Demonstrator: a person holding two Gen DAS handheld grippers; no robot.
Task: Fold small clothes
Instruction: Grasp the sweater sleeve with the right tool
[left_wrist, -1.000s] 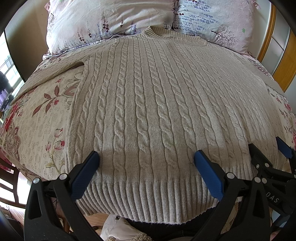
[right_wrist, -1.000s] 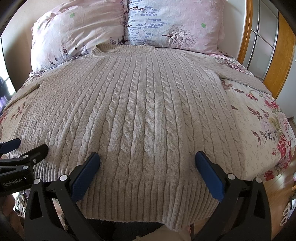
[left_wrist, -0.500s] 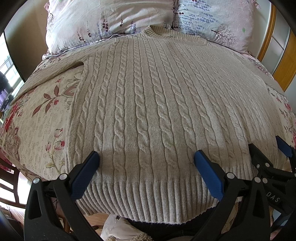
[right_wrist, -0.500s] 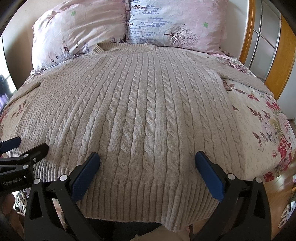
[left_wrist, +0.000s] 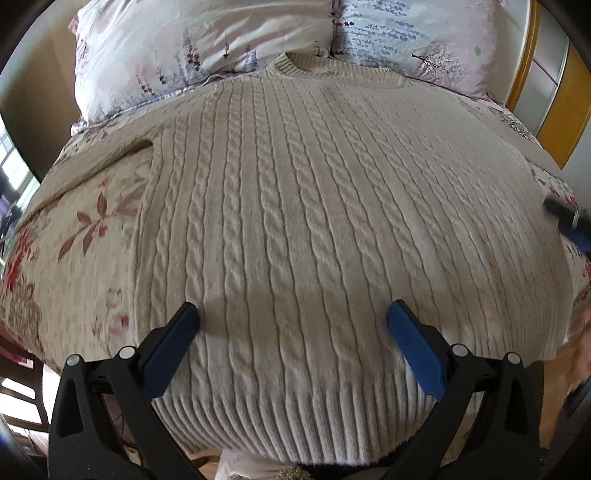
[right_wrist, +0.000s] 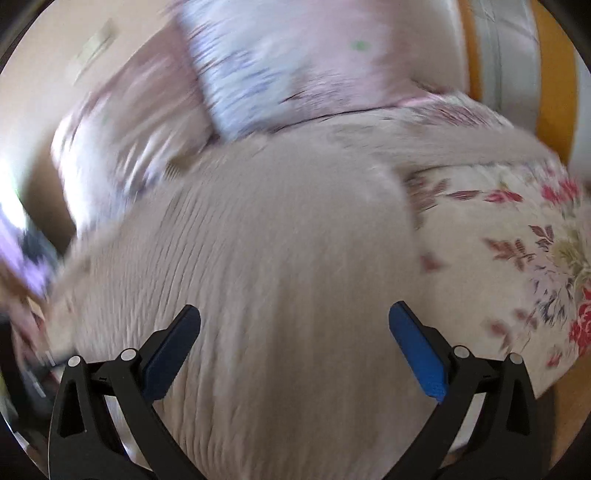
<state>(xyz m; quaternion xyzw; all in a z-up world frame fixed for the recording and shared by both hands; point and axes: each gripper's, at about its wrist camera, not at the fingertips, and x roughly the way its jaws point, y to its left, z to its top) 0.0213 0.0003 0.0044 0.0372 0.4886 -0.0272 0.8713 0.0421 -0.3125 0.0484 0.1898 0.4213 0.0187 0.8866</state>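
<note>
— Left wrist view first: what is lying under the left gripper (left_wrist: 291, 321)?

— A cream cable-knit sweater (left_wrist: 295, 229) is lying flat on the bed, its twisted rope columns running from the ribbed hem nearest the camera up to the round ribbed collar (left_wrist: 295, 68). The jaws are standing wide apart above the hem, gripping nothing.

— And around it?

— A floral bedspread (left_wrist: 74, 240) is showing on the left, soft and printed with red blossoms and leaves. Two pale pillows (left_wrist: 207, 48) are sitting behind the collar. The right gripper's blue-tipped finger is poking in at the right edge, blurred.

— Is the right wrist view helping?

— It is smearing heavily. The right gripper (right_wrist: 294, 321) is likewise spread wide and empty over the sweater (right_wrist: 280, 258), with one sleeve (right_wrist: 461, 144) stretching toward a wooden frame (right_wrist: 554, 74). The bedspread (right_wrist: 498, 258) is filling the right side.
</note>
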